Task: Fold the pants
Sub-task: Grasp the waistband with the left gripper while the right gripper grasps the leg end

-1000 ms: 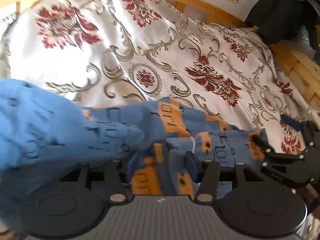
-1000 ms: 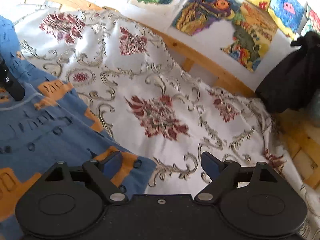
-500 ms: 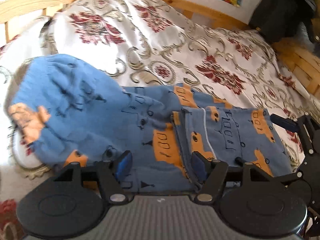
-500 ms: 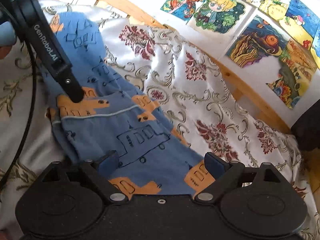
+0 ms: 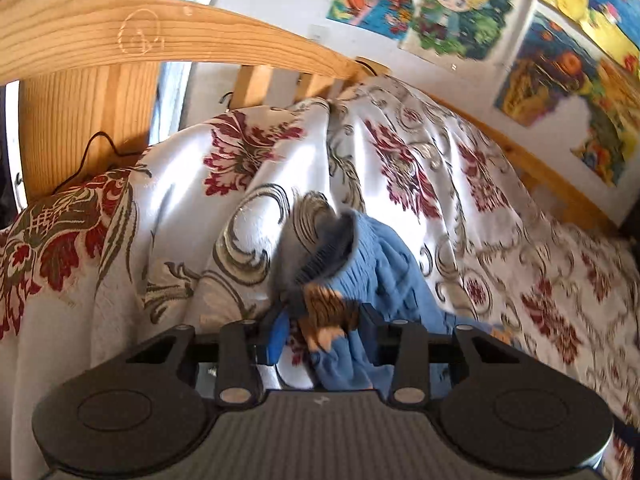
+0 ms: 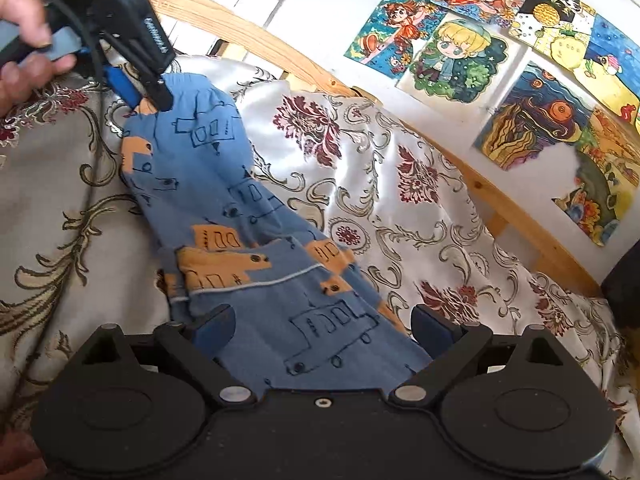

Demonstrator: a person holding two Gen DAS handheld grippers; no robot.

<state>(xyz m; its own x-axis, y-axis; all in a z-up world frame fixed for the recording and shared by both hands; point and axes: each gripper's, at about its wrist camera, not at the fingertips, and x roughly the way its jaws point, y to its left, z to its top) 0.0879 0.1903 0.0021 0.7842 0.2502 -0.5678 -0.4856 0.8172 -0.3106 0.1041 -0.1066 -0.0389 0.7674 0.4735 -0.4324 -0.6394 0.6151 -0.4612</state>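
Observation:
Blue pants [image 6: 248, 272] with orange vehicle prints lie stretched out on the floral bedspread [image 6: 420, 220]. In the right wrist view their waistband end is at the upper left and the folded leg part is near me. My left gripper [image 6: 148, 96] pinches the waistband corner there. In the left wrist view the bunched waistband of the pants [image 5: 380, 256] sits between the narrowed fingers of my left gripper [image 5: 322, 332]. My right gripper [image 6: 324, 324] stands open, its fingers spread wide just over the near part of the pants.
A wooden headboard [image 5: 120, 32] and side rail [image 6: 512, 208] border the bed. Colourful drawings [image 6: 452, 56] hang on the wall. A hand [image 6: 20, 40] holds the left gripper. A thin black cable [image 5: 92, 148] hangs by the headboard. Something dark [image 6: 624, 280] sits at the far right.
My left gripper has swung to the waistband end and narrowed its fingers onto the cloth. The right gripper stays open and has drawn back slightly over the folded legs.

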